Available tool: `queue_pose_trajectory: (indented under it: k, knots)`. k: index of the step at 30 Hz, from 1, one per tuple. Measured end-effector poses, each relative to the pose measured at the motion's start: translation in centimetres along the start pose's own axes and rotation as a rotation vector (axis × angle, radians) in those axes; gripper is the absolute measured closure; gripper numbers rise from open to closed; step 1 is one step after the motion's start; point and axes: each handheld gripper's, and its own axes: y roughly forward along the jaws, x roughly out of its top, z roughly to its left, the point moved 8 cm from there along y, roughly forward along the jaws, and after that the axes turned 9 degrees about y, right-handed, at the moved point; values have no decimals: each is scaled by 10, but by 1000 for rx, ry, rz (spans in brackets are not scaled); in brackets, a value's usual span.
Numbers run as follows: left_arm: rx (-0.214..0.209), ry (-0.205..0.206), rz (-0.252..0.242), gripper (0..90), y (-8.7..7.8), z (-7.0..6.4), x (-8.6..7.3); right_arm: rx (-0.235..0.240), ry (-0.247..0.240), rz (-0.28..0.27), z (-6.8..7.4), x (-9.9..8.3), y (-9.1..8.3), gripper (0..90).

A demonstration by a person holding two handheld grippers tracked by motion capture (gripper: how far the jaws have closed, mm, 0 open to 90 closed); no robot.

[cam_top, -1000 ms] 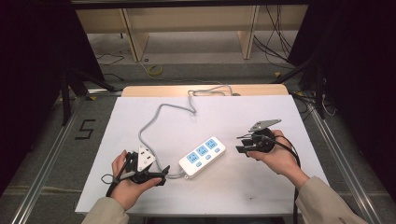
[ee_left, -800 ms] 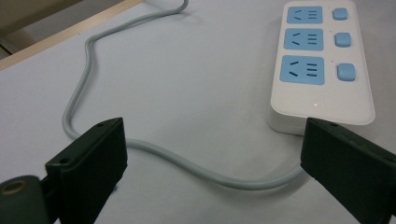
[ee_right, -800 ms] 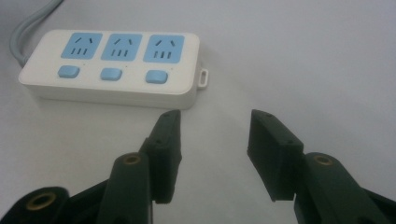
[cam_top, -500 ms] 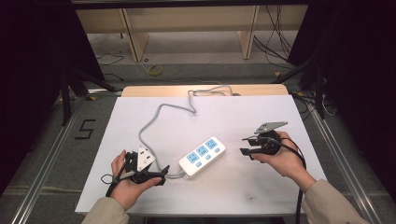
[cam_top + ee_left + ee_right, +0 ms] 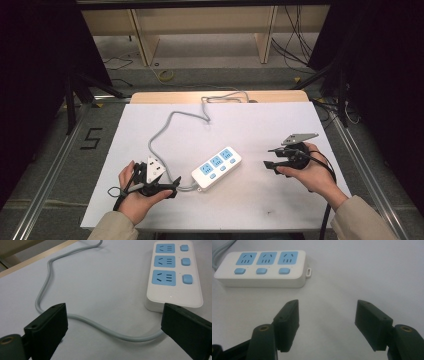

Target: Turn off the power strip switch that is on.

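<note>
A white power strip (image 5: 216, 167) with three blue sockets and three blue switches lies near the middle of the white table top. Its grey cable (image 5: 165, 131) loops back toward the far edge. My left gripper (image 5: 176, 181) rests low at the strip's cable end, open, its jaws straddling the cable (image 5: 105, 328) without touching the strip (image 5: 175, 277). My right gripper (image 5: 268, 157) hovers to the right of the strip, open and holding nothing, pointing at the strip (image 5: 262, 268) from a short distance.
A white sheet (image 5: 280, 125) covers the wooden table (image 5: 165, 97). Beyond the far edge stand wooden shelf legs (image 5: 142, 42) and loose floor cables (image 5: 295, 40). Metal rails (image 5: 55, 165) run along both sides. A "5" mark (image 5: 92, 137) is on the floor at left.
My right gripper has drifted slightly down and to the right, away from the strip. The left gripper and the strip have stayed put.
</note>
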Motion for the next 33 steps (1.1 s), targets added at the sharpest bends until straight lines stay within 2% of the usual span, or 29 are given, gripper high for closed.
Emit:
queue_pose_trajectory:
  k: [19,33]
  knots:
    - [-12,-12,8,67,0,0,-2,-6,30,-49,-11,-24,-22,297]
    - [-22,-17,10,67,1,-2,-3,9,4,-48,-3,-44,-30,288]
